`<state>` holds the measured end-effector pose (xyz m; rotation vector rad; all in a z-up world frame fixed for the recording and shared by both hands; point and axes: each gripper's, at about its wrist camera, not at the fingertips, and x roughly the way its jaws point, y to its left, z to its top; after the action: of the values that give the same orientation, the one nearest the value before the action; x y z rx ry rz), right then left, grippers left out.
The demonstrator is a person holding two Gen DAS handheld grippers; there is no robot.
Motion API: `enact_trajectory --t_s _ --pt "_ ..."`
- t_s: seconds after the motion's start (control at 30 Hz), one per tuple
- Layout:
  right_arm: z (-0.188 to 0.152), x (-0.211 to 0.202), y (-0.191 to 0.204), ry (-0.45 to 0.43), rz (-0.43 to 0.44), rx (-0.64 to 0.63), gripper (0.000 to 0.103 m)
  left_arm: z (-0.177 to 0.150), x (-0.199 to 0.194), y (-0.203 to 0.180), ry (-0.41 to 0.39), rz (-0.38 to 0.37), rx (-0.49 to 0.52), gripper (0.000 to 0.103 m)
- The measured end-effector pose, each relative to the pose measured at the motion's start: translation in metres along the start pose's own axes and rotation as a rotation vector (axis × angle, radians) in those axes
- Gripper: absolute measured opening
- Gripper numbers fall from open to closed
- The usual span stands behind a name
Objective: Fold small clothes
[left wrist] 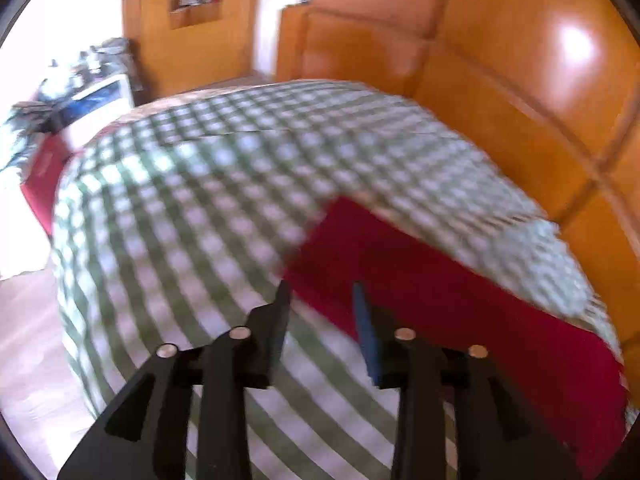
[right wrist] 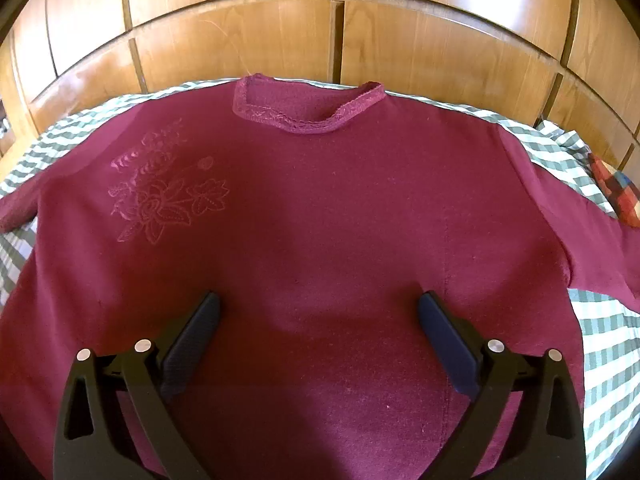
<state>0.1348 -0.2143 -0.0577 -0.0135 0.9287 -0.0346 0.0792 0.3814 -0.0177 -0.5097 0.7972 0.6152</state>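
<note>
A maroon top lay spread flat on a green-checked sheet, neckline toward twelve o'clock and embroidered flowers at ten. The right gripper hung over its lower middle, jaws wide apart. Wooden panels rose behind.

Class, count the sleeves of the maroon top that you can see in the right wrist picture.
2. One sleeve runs off at the left edge, the other sleeve spreads to the right over the checked sheet. The maroon top lies flat.
</note>
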Motion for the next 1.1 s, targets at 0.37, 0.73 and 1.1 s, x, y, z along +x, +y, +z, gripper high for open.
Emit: enact_trajectory --t_s 0.37,0.73,1.1 --pt "0.002 -0.004 -0.006 0.017 0.041 0.015 0.098 -0.196 -0.103 -0.173 0.131 -0.556 0.525 0.044" --pt "-0.055 -0.055 -0.103 0.037 -0.013 0.139 0.098 -0.268 -0.115 -0.16 0.158 -0.556 0.658 0.045" --pt "-0.116 -0.105 -0.237 0.03 -0.058 0.54 0.096 -0.269 -0.129 -0.156 0.154 -0.526 0.642 0.048"
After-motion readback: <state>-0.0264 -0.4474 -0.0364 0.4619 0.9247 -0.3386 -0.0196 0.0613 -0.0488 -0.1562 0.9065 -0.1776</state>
